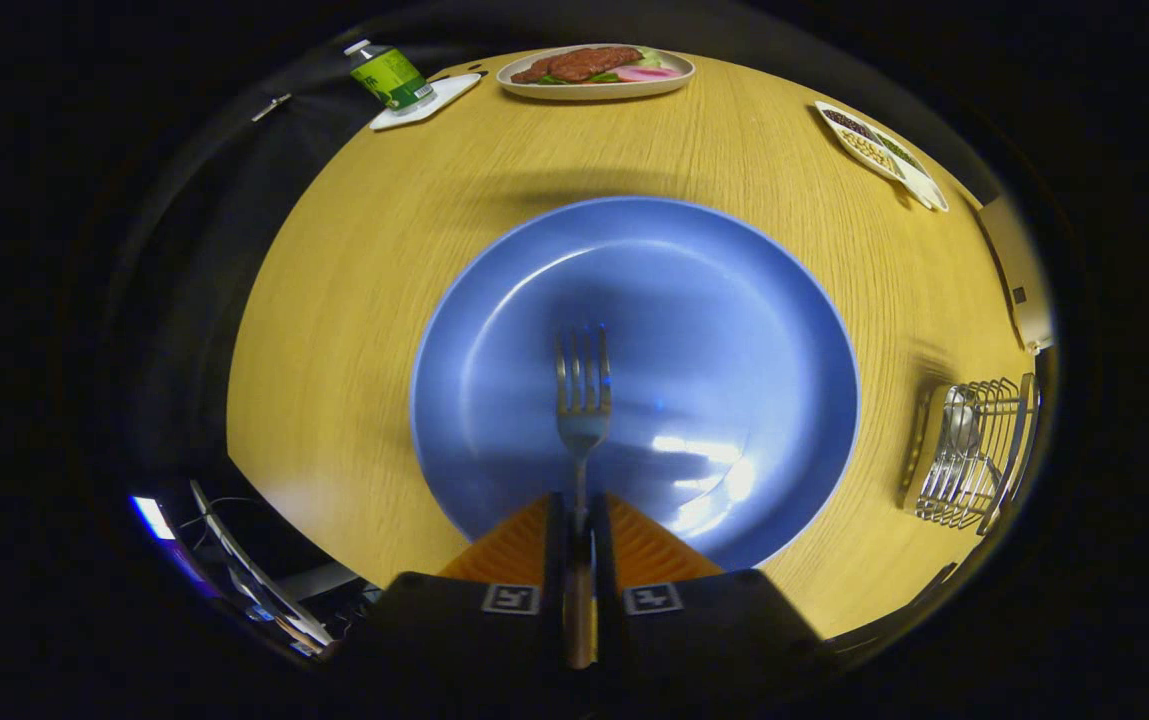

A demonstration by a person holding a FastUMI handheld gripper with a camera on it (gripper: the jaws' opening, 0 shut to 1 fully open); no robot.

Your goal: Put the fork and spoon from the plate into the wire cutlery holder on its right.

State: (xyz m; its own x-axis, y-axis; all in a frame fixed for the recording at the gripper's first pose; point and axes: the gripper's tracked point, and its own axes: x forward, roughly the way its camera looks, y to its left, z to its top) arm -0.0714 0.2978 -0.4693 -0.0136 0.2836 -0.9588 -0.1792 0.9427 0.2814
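Observation:
My gripper [580, 512] is shut on the handle of a metal fork [583, 392]. The fork sticks straight out ahead of the fingers, tines forward, held over the middle of a big blue plate [734, 300]. The plate lies on the wooden table and carries nothing else. To the plate's right stands the wire cutlery holder [974, 455]. A spoon [960, 425] rests inside it, bowl up.
On the round wooden table [354, 300], beyond the plate, stand a dish of meat and vegetables [595, 70], a green bottle [389, 76] on a white coaster, and a divided dish of beans [879, 150] at the far right.

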